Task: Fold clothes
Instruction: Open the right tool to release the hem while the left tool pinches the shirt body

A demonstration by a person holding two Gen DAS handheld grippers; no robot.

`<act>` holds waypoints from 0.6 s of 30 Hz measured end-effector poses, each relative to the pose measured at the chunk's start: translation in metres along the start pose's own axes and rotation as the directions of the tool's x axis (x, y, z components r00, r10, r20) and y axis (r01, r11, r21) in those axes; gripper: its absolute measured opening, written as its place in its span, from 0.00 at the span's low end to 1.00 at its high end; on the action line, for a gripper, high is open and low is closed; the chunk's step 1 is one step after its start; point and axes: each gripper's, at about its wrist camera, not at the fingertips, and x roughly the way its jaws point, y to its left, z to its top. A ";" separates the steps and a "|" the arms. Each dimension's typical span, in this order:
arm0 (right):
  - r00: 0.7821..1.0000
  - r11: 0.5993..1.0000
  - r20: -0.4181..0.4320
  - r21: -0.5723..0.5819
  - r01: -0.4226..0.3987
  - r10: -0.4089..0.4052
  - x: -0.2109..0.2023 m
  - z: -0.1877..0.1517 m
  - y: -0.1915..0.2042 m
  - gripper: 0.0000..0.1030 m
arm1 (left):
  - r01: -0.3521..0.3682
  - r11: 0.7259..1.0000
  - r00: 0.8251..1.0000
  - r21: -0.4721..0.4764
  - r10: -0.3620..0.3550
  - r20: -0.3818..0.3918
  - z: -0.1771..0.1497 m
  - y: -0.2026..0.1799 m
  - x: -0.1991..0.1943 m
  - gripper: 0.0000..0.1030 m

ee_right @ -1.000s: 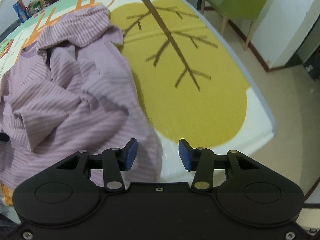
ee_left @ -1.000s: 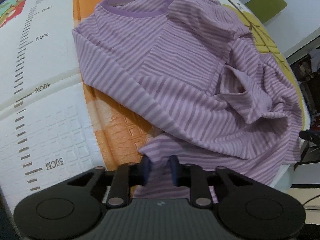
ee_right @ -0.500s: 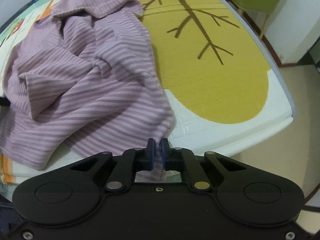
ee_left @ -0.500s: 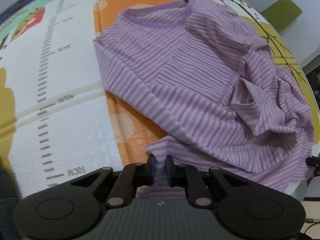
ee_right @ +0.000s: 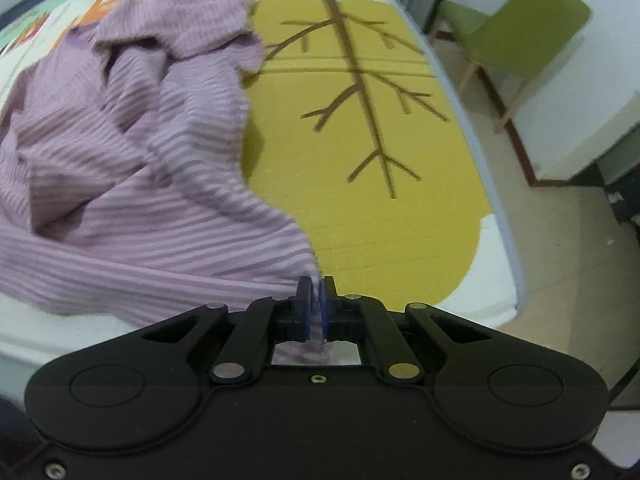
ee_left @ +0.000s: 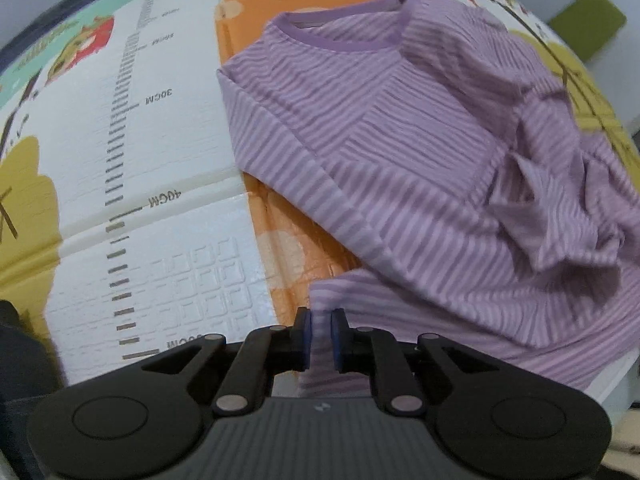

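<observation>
Left wrist view shows the left gripper [ee_left: 319,334] pinching the near edge of a purple striped shirt [ee_left: 400,152]; its fingers [ee_left: 305,336] have just been closing and now sit narrow with a strip of cloth squeezed between them. In the right wrist view the right gripper [ee_right: 316,306] does the same at the other near corner of the shirt [ee_right: 132,184], its fingers [ee_right: 304,308] almost touching, with a bit of cloth poking out behind them. The shirt lies on a play mat [ee_left: 168,152] that covers the worktop, neck end far away, one side flat and the other side all bunched up. This looks like the start of the job: both bottom corners are caught and no fold is made yet. Next, I think the two hands need to lift together and pull the bottom edge tight so the crumpled side shakes out, then lay it flat or carry it up to the neck. Pulling unevenly could twist it more. The mat has a printed ruler [ee_left: 120,184] with "30CM" and "40CM", seen upside down. A green chair [ee_right: 516,36] stands on the floor beside the worktop.
</observation>
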 end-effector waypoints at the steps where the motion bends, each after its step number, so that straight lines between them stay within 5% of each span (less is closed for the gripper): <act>1: 1.000 1.000 -0.014 -0.016 0.006 -0.006 0.003 0.000 0.003 0.04 | -0.006 1.000 1.000 0.015 0.006 -0.002 -0.002 -0.001 0.000 0.12; 5: 0.997 0.998 -0.043 -0.004 0.057 -0.057 0.012 -0.001 0.007 0.13 | 0.012 1.000 1.000 0.012 -0.012 -0.005 -0.009 0.003 -0.003 0.15; 9: 0.996 0.994 0.017 0.061 0.088 -0.089 0.003 0.007 0.003 0.26 | 0.040 0.999 0.999 0.007 -0.040 0.004 -0.010 0.007 -0.009 0.19; 18: 0.985 0.987 0.098 0.057 -0.151 0.145 -0.010 0.022 0.036 0.27 | 0.084 0.996 0.996 0.016 -0.083 -0.018 -0.018 0.003 -0.006 0.50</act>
